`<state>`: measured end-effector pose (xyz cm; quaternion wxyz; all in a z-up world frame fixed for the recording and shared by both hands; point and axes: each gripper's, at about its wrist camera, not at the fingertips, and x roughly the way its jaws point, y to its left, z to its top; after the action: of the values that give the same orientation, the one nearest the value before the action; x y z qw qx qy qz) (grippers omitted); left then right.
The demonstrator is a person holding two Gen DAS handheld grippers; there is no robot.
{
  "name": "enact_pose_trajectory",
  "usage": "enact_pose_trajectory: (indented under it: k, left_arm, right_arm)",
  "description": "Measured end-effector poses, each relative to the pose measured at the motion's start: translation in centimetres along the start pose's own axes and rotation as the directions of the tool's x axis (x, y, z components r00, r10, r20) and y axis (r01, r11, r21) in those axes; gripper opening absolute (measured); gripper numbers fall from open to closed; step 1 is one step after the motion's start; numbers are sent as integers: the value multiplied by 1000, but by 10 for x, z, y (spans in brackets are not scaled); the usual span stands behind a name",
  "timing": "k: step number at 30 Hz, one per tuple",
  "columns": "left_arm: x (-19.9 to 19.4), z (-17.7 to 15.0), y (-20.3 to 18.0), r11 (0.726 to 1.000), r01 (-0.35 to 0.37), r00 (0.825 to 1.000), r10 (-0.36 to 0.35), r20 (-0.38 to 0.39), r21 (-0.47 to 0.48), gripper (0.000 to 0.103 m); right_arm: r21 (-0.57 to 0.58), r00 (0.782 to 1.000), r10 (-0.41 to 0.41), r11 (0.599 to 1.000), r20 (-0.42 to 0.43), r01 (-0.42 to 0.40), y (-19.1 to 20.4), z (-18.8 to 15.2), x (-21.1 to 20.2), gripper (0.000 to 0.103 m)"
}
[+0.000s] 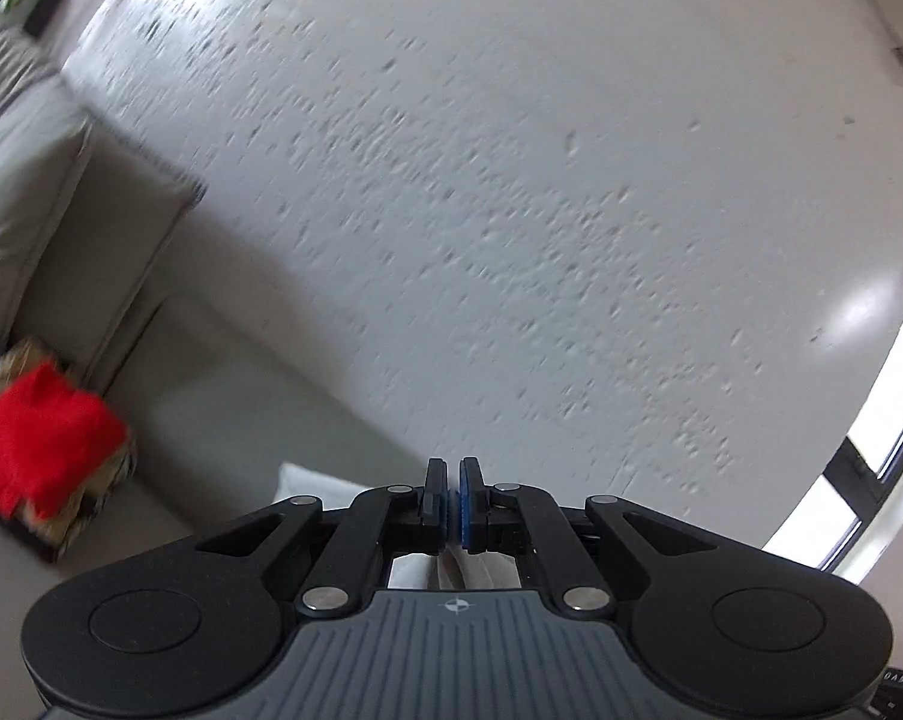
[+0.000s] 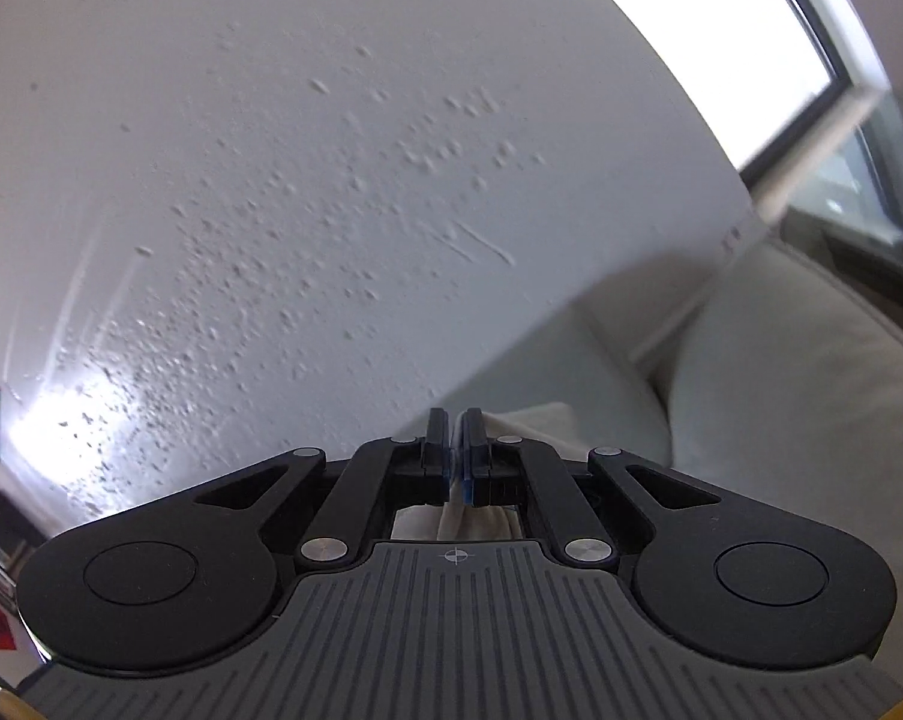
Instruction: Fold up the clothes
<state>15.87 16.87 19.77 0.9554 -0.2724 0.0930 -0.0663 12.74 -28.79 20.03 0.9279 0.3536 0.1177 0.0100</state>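
My left gripper [image 1: 453, 480] is shut, and pale cream cloth [image 1: 451, 570] shows bunched beneath its fingers and at a corner [image 1: 307, 480] to the left. In the right wrist view my right gripper [image 2: 456, 438] is shut too, with the same kind of cream cloth [image 2: 535, 420] running out past its right finger and bunched under the jaws [image 2: 451, 519]. Both grippers are raised and point up at a white textured wall [image 1: 481, 210]. Most of the garment hangs out of view below them.
A light grey sofa [image 1: 43, 192] lies at the left, with a folded red garment [image 1: 37, 450] on a patterned cushion [image 1: 91, 492]. The right wrist view shows sofa cushions [image 2: 811, 372] and a window frame [image 2: 811, 138] at the right.
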Motion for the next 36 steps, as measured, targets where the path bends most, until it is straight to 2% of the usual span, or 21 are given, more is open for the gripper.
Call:
enact_pose_trajectory:
  k: [1,3,5,8,11,14,16,19,21,23,25,30,32,34,36]
  left_arm:
    - [-6,8,-7,999,24,999,-25,44,31,2]
    - [-15,13,-10,998,30,996,-35,85,62,2]
    - [-18,3,0,998,27,996,-31,84,51,2]
    - [-9,-34,25,999,-23,999,22,32,28,2]
    - [6,-86,59,995,-100,992,99,-83,-8,2]
    - [20,-146,97,980,-198,962,191,-194,-21,2]
    - [25,-184,123,963,-266,930,248,-271,-31,2]
    - [22,-231,152,940,-337,879,297,-374,-45,2]
    - [19,-249,162,931,-363,851,314,-421,-38,2]
    - [14,-256,168,924,-383,835,336,-436,-22,2]
    - [5,-254,168,921,-389,832,343,-437,-17,2]
    - [-28,-228,153,936,-351,856,317,-408,-9,2]
    - [-41,-220,148,940,-342,855,314,-414,7,2]
    - [-56,-219,147,937,-349,839,323,-438,22,2]
    - [-71,-225,150,930,-364,815,342,-468,45,2]
  right_arm:
    - [-12,1000,16,1000,22,-15,2,6,-7,3]
    - [-26,999,33,999,43,-32,-1,11,-17,3]
    - [-22,999,26,999,21,-26,-17,3,-18,3]
    - [21,996,-13,1000,-83,14,-56,-28,-1,3]
    - [82,975,-72,992,-210,91,-103,-75,21,4]
    - [109,935,-145,976,-325,189,-148,-129,39,4]
    - [113,898,-195,959,-395,258,-173,-162,47,4]
    - [94,837,-261,934,-482,345,-205,-207,51,4]
    - [66,809,-295,923,-509,378,-214,-225,48,3]
    - [28,793,-330,916,-513,400,-218,-235,43,3]
    - [-1,789,-359,910,-499,414,-217,-235,35,3]
    - [-58,811,-383,914,-442,401,-193,-213,4,3]
    - [-81,810,-386,916,-442,393,-186,-209,-10,3]
    - [-111,802,-398,913,-445,392,-182,-205,-25,3]
    - [-147,791,-418,906,-446,396,-181,-207,-40,3]
